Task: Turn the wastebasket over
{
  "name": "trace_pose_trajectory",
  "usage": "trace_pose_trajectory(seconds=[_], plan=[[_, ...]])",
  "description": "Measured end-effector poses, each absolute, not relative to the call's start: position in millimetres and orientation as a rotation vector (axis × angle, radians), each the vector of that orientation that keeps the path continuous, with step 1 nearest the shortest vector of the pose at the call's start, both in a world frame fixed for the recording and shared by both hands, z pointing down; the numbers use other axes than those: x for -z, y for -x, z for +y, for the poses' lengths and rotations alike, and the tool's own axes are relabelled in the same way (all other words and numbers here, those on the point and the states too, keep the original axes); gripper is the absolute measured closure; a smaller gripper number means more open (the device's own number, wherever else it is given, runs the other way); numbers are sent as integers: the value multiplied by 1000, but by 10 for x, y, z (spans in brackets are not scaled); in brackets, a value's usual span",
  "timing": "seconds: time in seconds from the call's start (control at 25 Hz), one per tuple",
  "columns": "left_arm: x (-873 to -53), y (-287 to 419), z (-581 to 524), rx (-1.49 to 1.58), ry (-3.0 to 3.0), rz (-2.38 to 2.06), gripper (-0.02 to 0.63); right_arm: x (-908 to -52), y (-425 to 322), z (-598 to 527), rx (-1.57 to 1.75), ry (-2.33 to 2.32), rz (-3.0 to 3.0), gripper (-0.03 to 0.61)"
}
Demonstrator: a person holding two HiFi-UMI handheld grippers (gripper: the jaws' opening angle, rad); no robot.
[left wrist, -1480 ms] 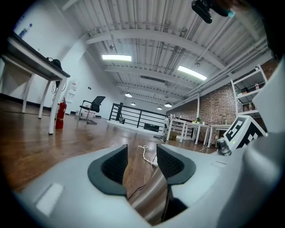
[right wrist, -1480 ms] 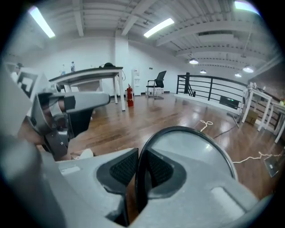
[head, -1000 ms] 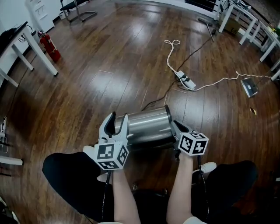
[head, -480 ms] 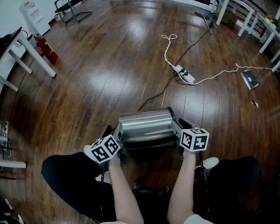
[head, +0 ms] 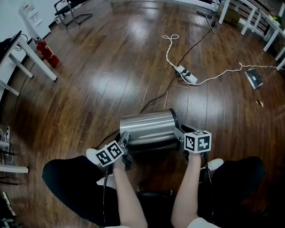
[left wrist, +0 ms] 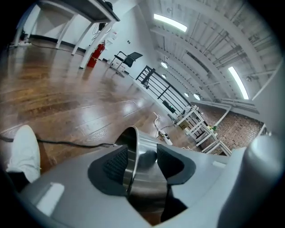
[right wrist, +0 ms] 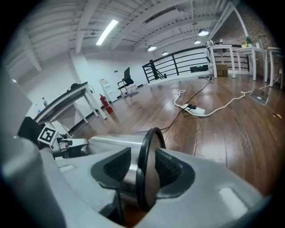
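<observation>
Wastebasket (head: pixel 147 127) lies sideways on floor (head: pixel 89 89) before me | left gripper (left wrist: pixel 142 162) just closing, steel rim (left wrist: pixel 129 142) between pads (left wrist: pixel 115 165), loose | right gripper (right wrist: pixel 142 169) just opening round black base rim (right wrist: pixel 148 133) | I'd pinch both before tipping upright.

**Wastebasket on its side before the knees**

The wastebasket (head: pixel 149 127) lies on its side on the floor (head: pixel 89 102), its length running left to right. It lies just in front of the person's legs (head: pixel 71 182), which spread to either side of it. Behind it and to the right lies a power strip (head: pixel 187 75). A cord (head: pixel 222 81) trails from the strip toward the tables (head: pixel 271 31) at the far right. A cable (head: pixel 156 100) runs from the wastebasket past the strip. Far left, a fire extinguisher (head: pixel 44 49) stands beside a table (head: pixel 39 62), with a chair (head: pixel 71 9) behind them.
</observation>
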State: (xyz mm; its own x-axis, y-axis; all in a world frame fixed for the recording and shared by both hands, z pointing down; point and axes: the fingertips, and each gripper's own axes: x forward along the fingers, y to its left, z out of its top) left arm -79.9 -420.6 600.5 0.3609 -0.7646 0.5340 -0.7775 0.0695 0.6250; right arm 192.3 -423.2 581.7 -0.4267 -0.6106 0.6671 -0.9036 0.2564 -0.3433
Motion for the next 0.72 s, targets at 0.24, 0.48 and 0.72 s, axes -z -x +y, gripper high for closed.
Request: trace_pose_trajectory(seconds=[0.24, 0.48, 0.72], plan=[[-5959, 731, -4168, -20, -1696, -1330, 461, -5867, -1943, -4243, -1013, -1406, -2128, 522], [-5522, 527, -4338, -73, -1894, -1298, 495, -5883, -2202, -4298, -1034, -1622, -2112, 523], [-4722, 123, -4571, -395, -2266, -1372, 506, -6352, -2070, -4166, -1431, -1623, -2205, 517]])
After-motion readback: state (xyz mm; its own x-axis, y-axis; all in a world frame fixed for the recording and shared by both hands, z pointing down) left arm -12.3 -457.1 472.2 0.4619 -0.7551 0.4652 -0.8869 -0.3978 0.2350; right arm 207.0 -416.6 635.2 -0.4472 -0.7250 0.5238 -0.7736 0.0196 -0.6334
